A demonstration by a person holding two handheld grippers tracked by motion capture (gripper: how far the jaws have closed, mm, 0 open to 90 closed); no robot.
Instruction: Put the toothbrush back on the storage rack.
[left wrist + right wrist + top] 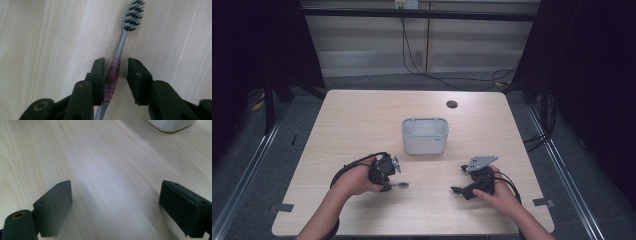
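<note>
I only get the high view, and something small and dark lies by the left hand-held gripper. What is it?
Observer: A toothbrush, grey, with pink ribs on its handle and its bristle head pointing away from the left hand-held gripper.
Operator: Is it gripped yet?
Observer: Not fully. The handle runs between the jaws and lies against one of them, with a gap to the other.
Operator: Is it off the table?
Observer: I cannot tell; the table lies close behind it.
Operator: And the right one?
Observer: The right hand-held gripper is wide open over bare wood, with a corner of the white bin ahead.
</note>
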